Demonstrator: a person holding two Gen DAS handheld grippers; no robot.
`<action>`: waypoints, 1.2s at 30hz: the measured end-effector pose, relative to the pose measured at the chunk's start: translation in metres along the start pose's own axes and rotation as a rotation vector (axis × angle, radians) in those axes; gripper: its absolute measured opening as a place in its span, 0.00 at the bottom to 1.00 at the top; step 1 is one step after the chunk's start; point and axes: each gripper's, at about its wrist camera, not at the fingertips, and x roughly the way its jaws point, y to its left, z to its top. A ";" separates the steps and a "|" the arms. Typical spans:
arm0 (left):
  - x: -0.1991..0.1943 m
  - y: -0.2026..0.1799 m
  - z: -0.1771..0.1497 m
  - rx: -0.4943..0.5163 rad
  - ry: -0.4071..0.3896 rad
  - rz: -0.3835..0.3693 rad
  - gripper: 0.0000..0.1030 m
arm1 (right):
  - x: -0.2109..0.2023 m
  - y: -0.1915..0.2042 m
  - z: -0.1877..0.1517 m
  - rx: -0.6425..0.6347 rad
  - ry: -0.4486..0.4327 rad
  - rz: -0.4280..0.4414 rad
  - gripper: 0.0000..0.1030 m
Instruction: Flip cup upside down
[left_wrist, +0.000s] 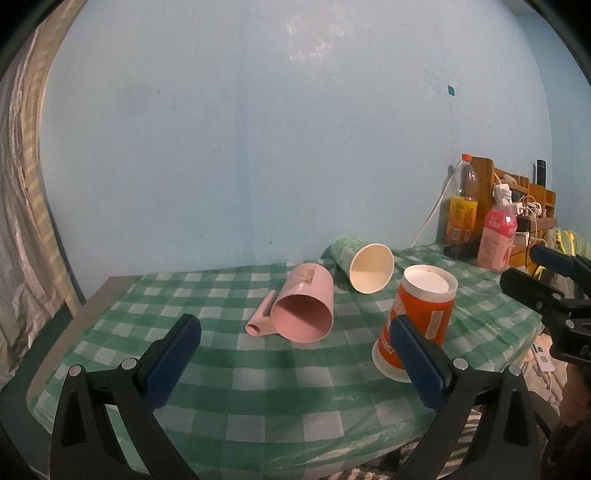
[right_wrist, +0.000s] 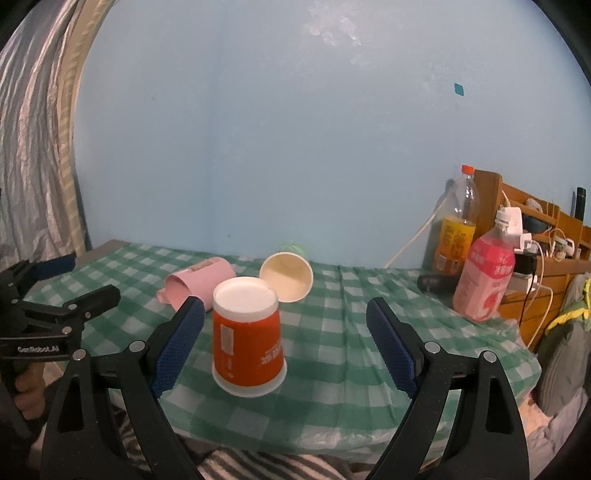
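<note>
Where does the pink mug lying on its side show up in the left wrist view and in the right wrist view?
Left wrist view: pink mug lies near the centre, mouth toward the camera, left of the orange cup.
Right wrist view: pink mug is left of centre, behind and left of the orange cup, partly hidden by it.
Shared landmark: the upside-down orange cup.

An orange paper cup with white rims (left_wrist: 417, 317) (right_wrist: 248, 332) stands upside down on the tablecloth, its wide mouth on the cloth and its white base facing up.
</note>
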 end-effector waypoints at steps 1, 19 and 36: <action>0.000 0.000 0.000 0.002 0.002 0.003 1.00 | 0.000 0.000 0.000 -0.001 0.001 0.000 0.86; 0.004 -0.002 -0.004 0.032 0.013 0.035 1.00 | 0.005 0.004 -0.001 -0.001 0.023 0.018 0.86; 0.007 -0.004 -0.007 0.040 0.027 0.036 1.00 | 0.006 0.008 -0.002 -0.006 0.030 0.018 0.86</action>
